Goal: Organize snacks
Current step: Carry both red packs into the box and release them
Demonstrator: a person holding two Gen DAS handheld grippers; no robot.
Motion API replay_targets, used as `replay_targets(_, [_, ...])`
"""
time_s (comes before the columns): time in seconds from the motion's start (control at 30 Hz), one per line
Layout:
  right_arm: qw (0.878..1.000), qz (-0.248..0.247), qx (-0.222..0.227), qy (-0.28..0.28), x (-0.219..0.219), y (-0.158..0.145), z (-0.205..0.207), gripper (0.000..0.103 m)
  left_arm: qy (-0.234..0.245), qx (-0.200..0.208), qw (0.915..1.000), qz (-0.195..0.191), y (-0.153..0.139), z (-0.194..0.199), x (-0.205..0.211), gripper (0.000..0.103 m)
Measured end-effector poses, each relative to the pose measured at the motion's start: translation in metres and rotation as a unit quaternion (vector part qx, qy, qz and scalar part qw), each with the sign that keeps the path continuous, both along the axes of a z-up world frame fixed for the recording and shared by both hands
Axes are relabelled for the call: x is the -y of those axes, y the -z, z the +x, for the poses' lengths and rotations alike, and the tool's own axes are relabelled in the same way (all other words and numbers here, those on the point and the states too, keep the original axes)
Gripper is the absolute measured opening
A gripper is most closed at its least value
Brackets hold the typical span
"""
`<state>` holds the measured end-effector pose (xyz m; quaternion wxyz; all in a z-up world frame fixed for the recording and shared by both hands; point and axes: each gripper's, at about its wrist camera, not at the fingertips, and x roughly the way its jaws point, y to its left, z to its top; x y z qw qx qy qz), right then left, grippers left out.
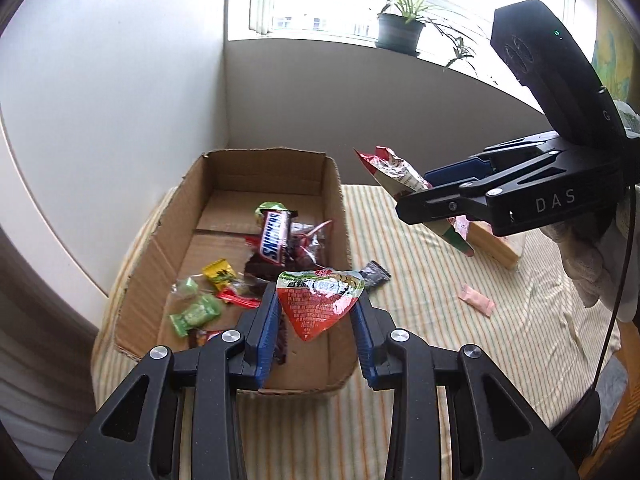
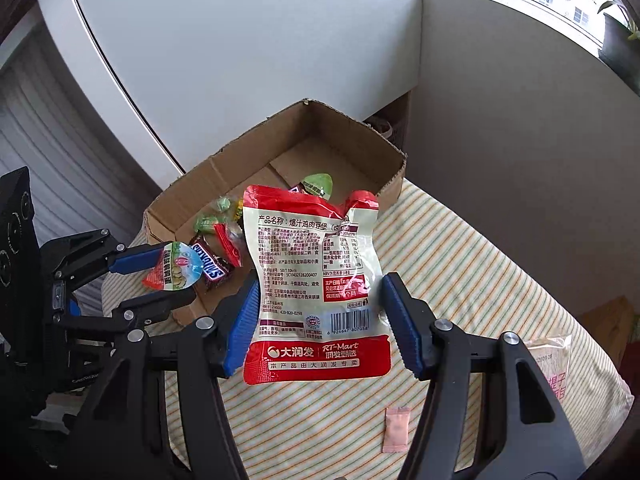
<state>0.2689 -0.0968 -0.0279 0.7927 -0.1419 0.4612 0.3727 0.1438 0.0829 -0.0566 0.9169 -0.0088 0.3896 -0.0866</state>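
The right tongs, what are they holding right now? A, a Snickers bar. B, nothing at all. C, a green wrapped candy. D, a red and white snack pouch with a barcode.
D: the right tongs are shut on the red and white snack pouch, its barcode showing between the blue pads, while the Snickers bar and the green candy lie in the cardboard box.

I note a brown cardboard box (image 1: pixel 334 184) on a cloth (image 2: pixel 460 248) striped cream, green and orange. My black grippers carry blue pads (image 2: pixel 404 324). The right holds a red-and-white pouch (image 2: pixel 316 288); the left a red, green-topped packet (image 1: pixel 320 300). One pink sachet (image 2: pixel 396 428).
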Motion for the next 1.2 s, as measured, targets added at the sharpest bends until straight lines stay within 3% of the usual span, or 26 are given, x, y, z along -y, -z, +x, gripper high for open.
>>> replay_targets(0.27, [1.000, -0.005, 0.001, 0.006, -0.049, 0.005, 0.026, 0.063, -0.047, -0.005, 0.9989, 0.004, -0.001, 0.034, -0.042, 0.033])
replay_targets(0.6, [1.000, 0.001, -0.022, 0.015, -0.079, 0.024, 0.055, 0.064, -0.061, -0.015, 0.9980, 0.006, 0.011, 0.049, -0.060, 0.033])
replay_targets(0.77, [0.999, -0.001, -0.024, 0.022, -0.089, 0.028, 0.059, 0.074, -0.067, -0.025, 0.9974, 0.007, 0.015, 0.052, -0.065, 0.034])
replay_targets(0.8, [0.999, -0.001, -0.024, 0.023, -0.089, 0.028, 0.059, 0.074, -0.068, -0.028, 0.9973, 0.006, 0.015, 0.052, -0.066, 0.036])
replay_targets(0.87, [0.999, 0.002, -0.025, 0.021, -0.087, 0.027, 0.058, 0.074, -0.071, -0.026, 0.9971, 0.007, 0.016, 0.054, -0.067, 0.055])
replay_targets(0.9, [0.999, 0.003, -0.024, 0.022, -0.087, 0.026, 0.058, 0.074, -0.072, -0.024, 0.9971, 0.007, 0.016, 0.053, -0.068, 0.059])
replay_targets(1.2, [0.999, 0.017, -0.017, 0.029, -0.059, 0.011, 0.050, 0.074, -0.069, -0.012, 0.9975, 0.005, 0.006, 0.046, -0.063, 0.060])
